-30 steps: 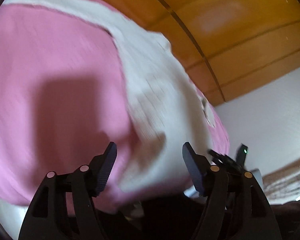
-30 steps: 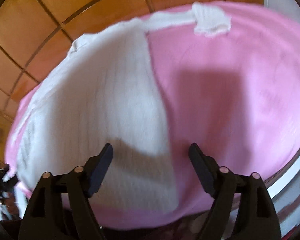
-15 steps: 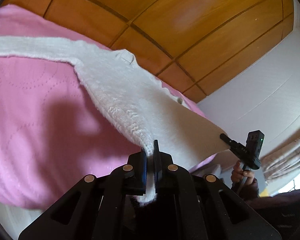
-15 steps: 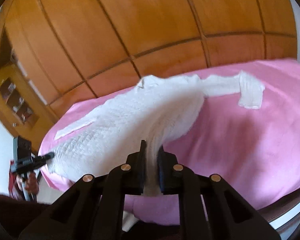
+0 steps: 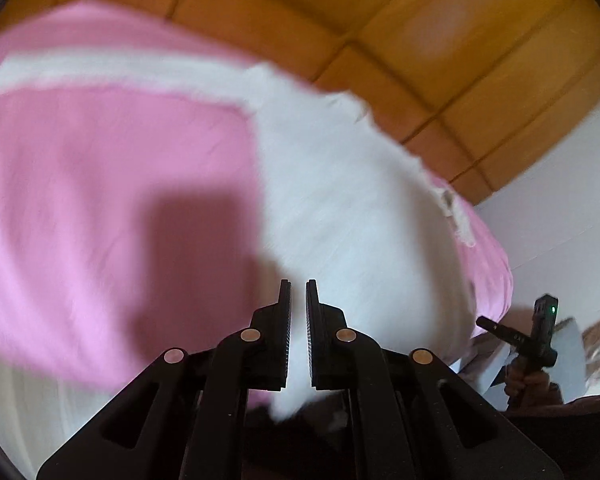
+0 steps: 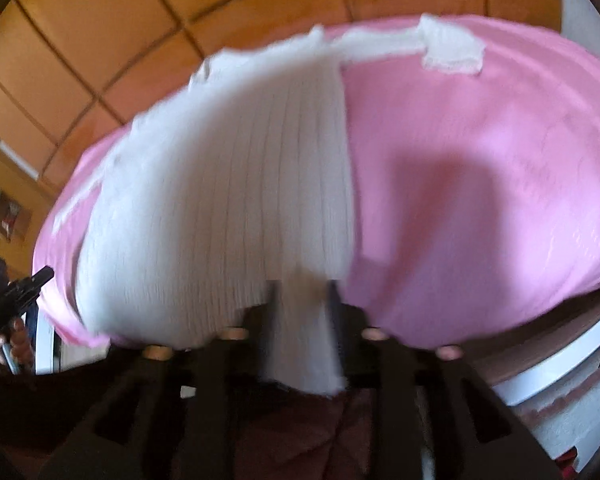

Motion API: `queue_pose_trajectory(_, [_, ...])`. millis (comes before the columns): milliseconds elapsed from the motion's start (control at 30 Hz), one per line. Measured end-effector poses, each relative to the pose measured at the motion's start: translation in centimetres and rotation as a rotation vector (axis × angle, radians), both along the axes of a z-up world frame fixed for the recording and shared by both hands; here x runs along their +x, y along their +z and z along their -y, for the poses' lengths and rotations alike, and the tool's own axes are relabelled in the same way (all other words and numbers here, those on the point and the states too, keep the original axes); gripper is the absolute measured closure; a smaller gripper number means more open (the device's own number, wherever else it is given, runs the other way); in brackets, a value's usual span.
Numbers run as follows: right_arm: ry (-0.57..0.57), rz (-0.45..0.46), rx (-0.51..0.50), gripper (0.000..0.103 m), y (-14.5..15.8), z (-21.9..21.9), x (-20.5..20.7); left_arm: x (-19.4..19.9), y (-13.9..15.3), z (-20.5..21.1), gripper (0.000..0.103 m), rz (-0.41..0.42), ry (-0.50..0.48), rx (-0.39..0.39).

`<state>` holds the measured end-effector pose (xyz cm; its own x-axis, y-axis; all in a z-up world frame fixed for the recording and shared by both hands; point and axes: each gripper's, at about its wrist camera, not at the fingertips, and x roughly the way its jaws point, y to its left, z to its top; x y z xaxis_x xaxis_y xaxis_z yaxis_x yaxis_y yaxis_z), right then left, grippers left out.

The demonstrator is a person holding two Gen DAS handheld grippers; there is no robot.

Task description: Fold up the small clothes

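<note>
A white ribbed knit sweater (image 5: 340,200) lies spread on a pink blanket (image 5: 100,180), one sleeve stretched out to the far left. My left gripper (image 5: 298,282) is shut on the sweater's near hem, and white cloth shows between its fingers. In the right wrist view the sweater (image 6: 240,200) covers the left half of the blanket (image 6: 480,140). The jaws of my right gripper (image 6: 302,288) are opening, with a strip of the hem still hanging between them. Both views are blurred.
Orange wood panelling (image 5: 460,60) rises behind the bed, and a white wall (image 5: 560,220) stands to its right. A hand (image 5: 528,380) holding the other gripper's handle shows at the left view's right edge. The bed's white edge (image 6: 560,360) runs at the lower right.
A second ago both grippers stood open over the sweater, then both shut on its hem and lifted it. Now the cloth lies lower and flatter, and the right jaws have parted.
</note>
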<state>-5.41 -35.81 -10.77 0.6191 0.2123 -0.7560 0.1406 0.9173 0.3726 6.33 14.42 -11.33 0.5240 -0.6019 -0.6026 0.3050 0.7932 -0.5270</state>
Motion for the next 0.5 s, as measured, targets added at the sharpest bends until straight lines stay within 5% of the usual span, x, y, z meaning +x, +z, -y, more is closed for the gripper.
queue_pose_trajectory(67, [-0.028,0.027,-0.014,0.046,0.7,0.3,0.7,1.3,0.8,2.7,0.082,0.032,-0.015,0.009])
queue_pose_trajectory(133, [-0.084,0.044,-0.051,0.039,1.2,0.7,1.9,2.7,0.7,6.3,0.035,0.071,-0.024,0.065])
queue_pose_trajectory(267, [-0.197,0.077,-0.118,0.039,1.4,3.0,3.8,3.9,-0.2,13.5,0.030,0.116,-0.102,0.200])
queue_pose_trajectory(500, [-0.340,0.115,-0.310,0.039,1.6,9.6,10.6,5.1,-3.3,17.9,0.030,0.147,-0.139,0.378])
